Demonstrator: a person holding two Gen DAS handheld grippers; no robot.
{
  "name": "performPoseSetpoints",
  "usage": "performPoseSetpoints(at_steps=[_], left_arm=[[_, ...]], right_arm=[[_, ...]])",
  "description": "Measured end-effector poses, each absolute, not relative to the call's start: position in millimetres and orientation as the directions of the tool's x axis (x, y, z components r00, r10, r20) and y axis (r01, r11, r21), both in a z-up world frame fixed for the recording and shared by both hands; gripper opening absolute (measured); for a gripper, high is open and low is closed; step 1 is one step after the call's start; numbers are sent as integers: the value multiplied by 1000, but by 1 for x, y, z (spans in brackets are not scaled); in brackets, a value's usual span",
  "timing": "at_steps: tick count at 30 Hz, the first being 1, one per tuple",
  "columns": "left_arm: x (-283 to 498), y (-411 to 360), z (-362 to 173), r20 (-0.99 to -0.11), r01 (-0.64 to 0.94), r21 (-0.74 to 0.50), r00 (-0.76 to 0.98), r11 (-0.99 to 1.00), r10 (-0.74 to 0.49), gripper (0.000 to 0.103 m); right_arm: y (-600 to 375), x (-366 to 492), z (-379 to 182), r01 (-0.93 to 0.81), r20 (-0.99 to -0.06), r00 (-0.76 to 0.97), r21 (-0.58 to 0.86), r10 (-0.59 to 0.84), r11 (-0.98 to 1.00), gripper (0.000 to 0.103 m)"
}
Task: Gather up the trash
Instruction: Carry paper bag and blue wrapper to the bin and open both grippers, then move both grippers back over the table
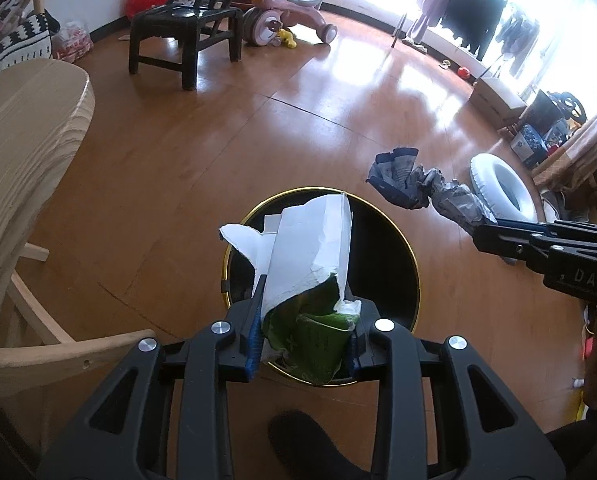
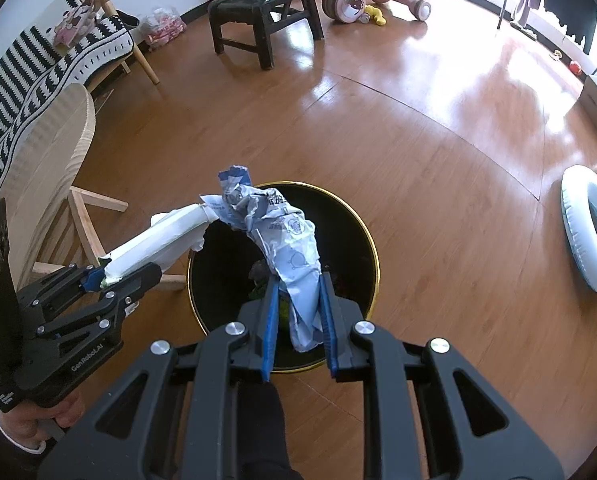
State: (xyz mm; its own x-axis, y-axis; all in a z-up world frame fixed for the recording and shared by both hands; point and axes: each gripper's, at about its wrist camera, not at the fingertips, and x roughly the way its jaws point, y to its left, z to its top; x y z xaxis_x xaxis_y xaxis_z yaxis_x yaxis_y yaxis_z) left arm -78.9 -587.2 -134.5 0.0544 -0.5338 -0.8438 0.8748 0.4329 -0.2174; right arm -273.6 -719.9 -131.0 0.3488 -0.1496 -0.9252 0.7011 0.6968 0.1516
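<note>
The left gripper (image 1: 304,320) pinched a torn white-and-green carton (image 1: 310,256) above the black bin (image 2: 354,248); the right gripper (image 2: 298,316) was clamped on a crumpled blue wrapper (image 2: 282,240), also over the opening. To drop cleanly, each piece likely needed centring inside the gold rim before letting go, one at a time. The wooden table (image 1: 22,128) stood close on the left; open floor (image 2: 418,120) lay ahead

Black grippers (image 2: 298,312), blue-lined jaws, silver screws
</note>
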Motion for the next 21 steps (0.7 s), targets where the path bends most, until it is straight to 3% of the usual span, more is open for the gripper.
performPoseSetpoints(at_steps=[4, 6, 7, 9, 11, 12, 21], left_arm=[[-77, -593, -136, -847, 877, -219, 47, 428, -530, 37], [-77, -593, -137, -849, 875, -213, 55, 436, -525, 53], [-79, -593, -136, -848, 872, -204, 69, 445, -525, 65], [-79, -590, -133, -839, 870, -204, 79, 448, -538, 67], [-79, -589, -131, -838, 870, -208, 77, 447, -540, 69], [-79, -587, -130, -837, 869, -208, 80, 448, -542, 73], [-64, -541, -87, -818, 842, -171, 168, 511, -550, 90]], right_arm=[[-721, -275, -132, 705, -924, 352, 156, -150, 692, 20], [-722, -276, -133, 707, -924, 353, 158, -150, 690, 20], [-723, -276, -133, 708, -924, 351, 157, -150, 689, 21], [-723, -275, -132, 711, -922, 354, 159, -153, 685, 27], [-722, -275, -131, 710, -919, 361, 163, -156, 685, 54], [-722, -276, -129, 711, -916, 364, 157, -167, 686, 60], [-701, -255, -100, 692, -887, 396, 119, -236, 712, 78]])
